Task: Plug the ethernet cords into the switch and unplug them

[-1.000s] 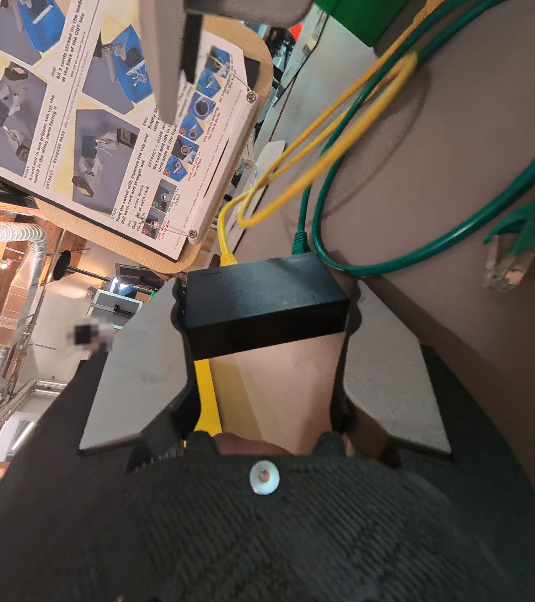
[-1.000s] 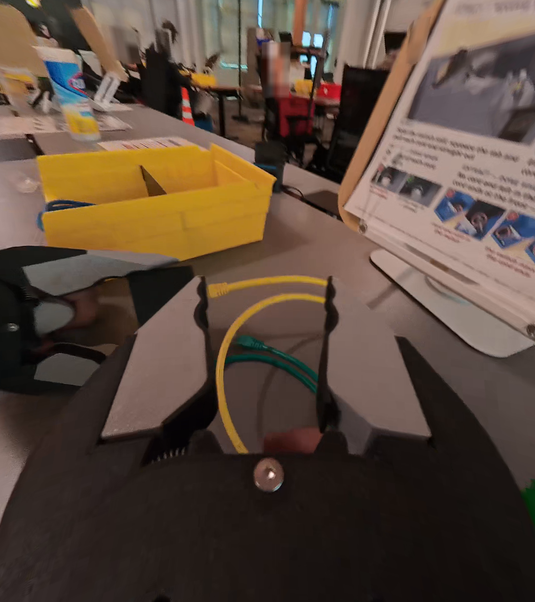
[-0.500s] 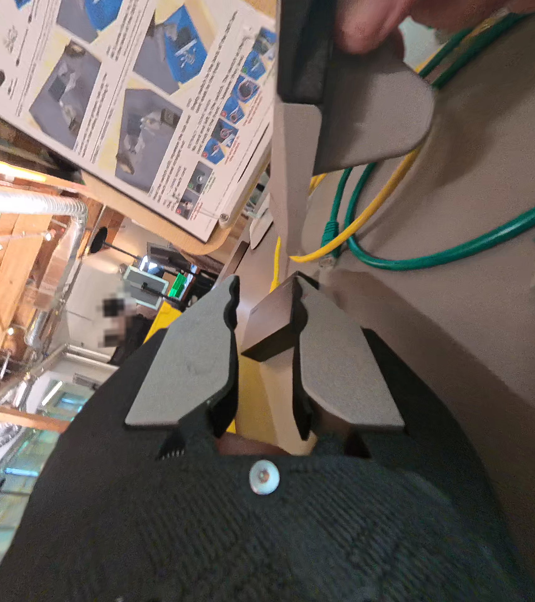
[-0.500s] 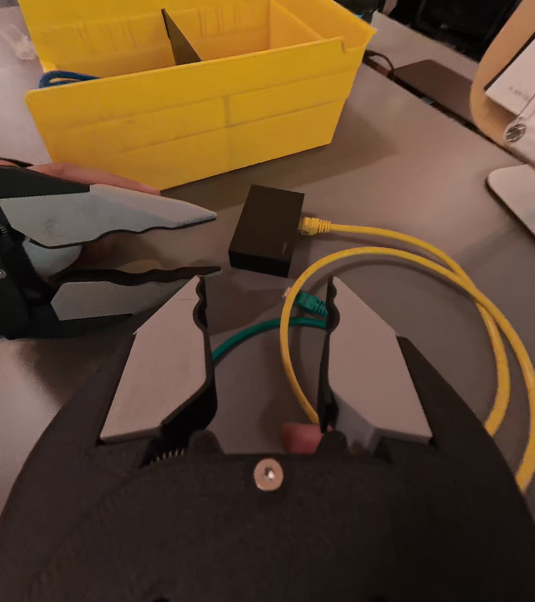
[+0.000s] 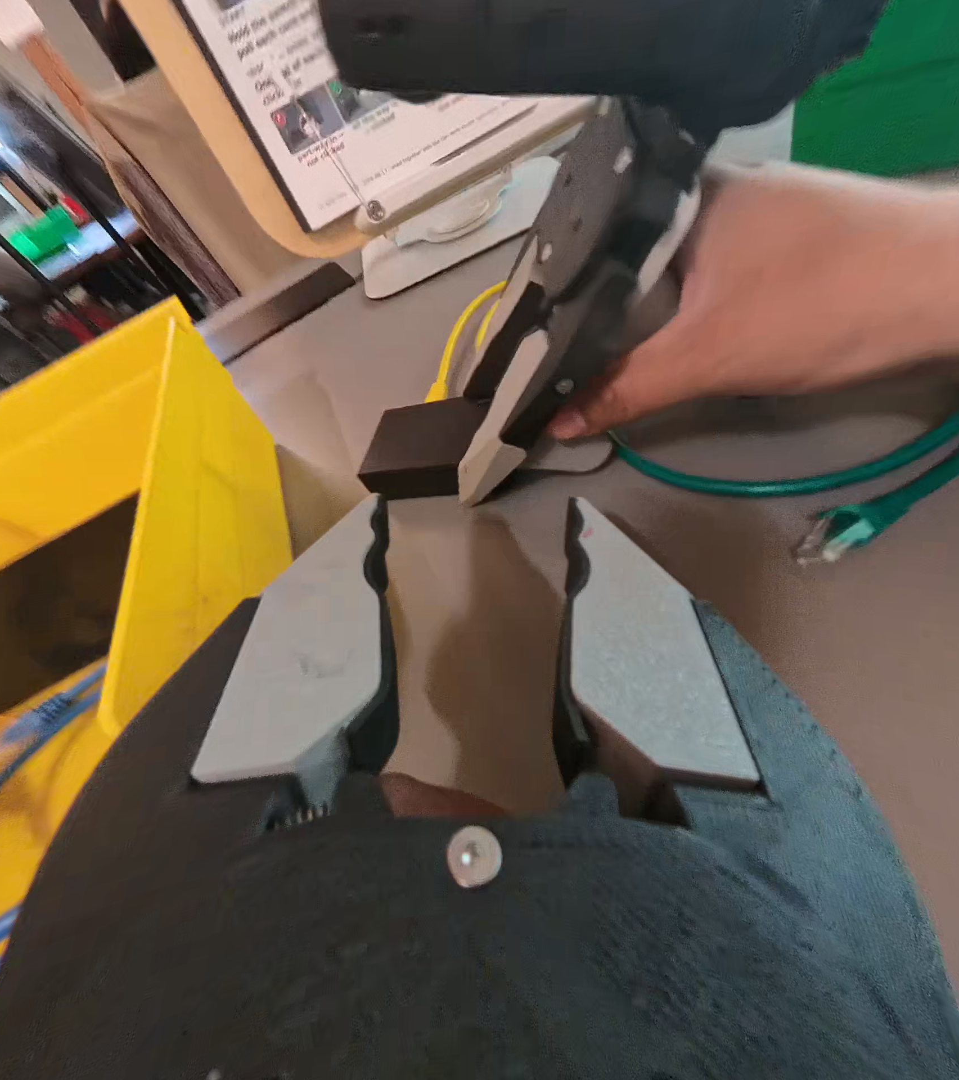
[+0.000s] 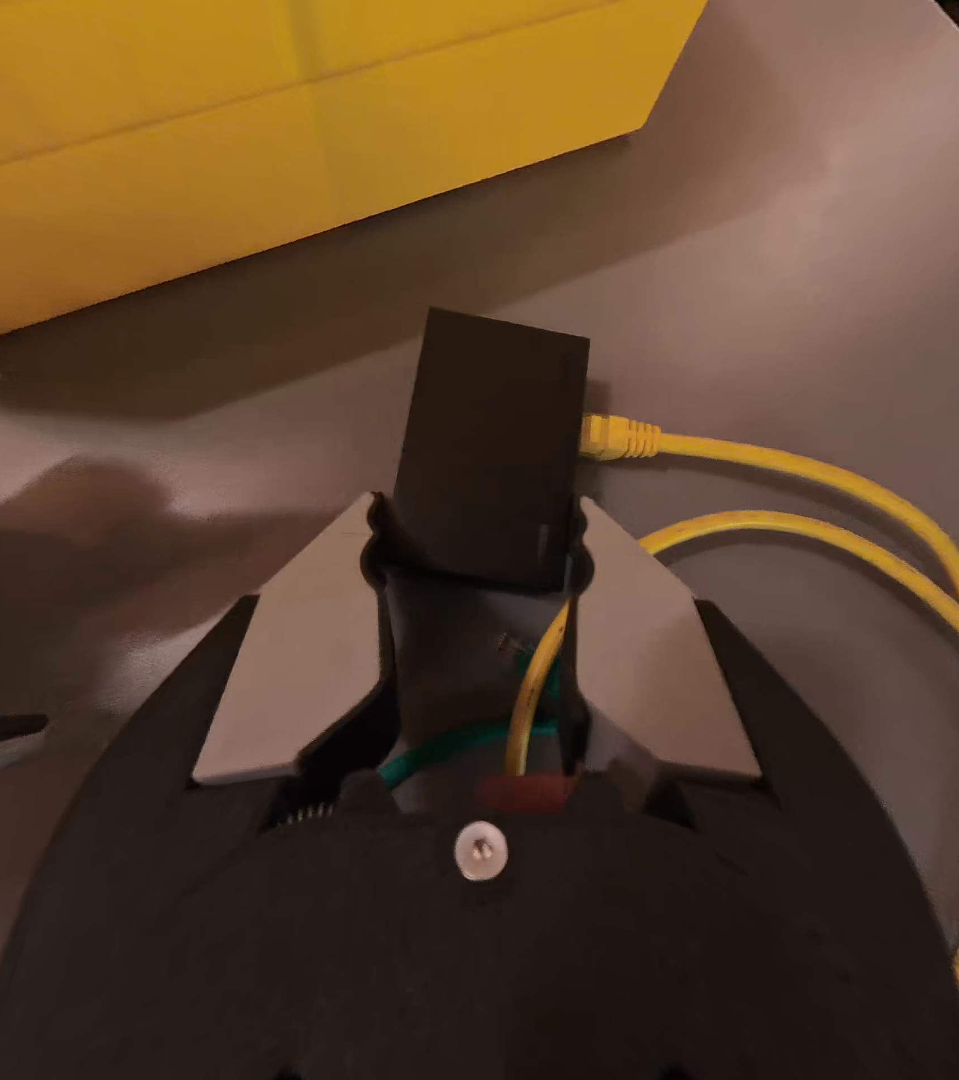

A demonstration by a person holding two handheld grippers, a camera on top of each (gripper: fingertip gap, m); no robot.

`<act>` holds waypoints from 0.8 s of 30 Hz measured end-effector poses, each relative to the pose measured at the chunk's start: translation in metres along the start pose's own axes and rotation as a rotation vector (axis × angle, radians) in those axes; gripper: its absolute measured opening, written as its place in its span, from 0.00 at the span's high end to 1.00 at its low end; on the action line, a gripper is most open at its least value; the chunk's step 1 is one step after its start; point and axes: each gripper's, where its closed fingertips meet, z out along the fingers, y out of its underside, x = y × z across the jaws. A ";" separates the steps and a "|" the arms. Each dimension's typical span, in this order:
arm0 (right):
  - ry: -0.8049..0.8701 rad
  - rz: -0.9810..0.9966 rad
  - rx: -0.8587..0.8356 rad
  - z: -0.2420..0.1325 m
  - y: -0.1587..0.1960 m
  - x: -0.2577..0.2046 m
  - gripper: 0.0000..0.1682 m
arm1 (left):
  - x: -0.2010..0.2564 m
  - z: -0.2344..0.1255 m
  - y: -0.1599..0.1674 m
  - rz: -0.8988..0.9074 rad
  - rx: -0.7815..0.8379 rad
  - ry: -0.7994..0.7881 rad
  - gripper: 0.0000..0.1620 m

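Observation:
The black switch lies on the grey table, and a yellow cord is plugged into its right side. My right gripper is shut on the switch's near end, a pad on each side. In the left wrist view the switch lies just ahead, with the right gripper's fingers around it. My left gripper is open and empty, a little short of the switch. A green cord lies on the table with its plug loose; it also shows under my right gripper.
A yellow bin stands close on the left with a blue cable in it; it also shows beyond the switch in the right wrist view. An instruction board on a white stand is behind. A hand holds the right gripper.
My left gripper drew back from the switch, narrowed, then opened again with nothing in it. My right gripper came down over the switch and closed on its sides.

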 end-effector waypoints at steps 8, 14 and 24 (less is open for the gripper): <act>0.014 -0.123 0.226 -0.052 -0.021 0.002 0.65 | -0.006 0.006 -0.002 -0.275 0.012 0.051 0.63; 0.113 -0.329 0.477 -0.117 -0.033 -0.016 0.65 | 0.006 0.004 -0.033 -0.428 0.153 0.169 0.64; 0.208 -0.578 0.609 -0.156 -0.013 -0.037 0.65 | 0.047 0.007 -0.082 -0.726 0.274 0.611 0.71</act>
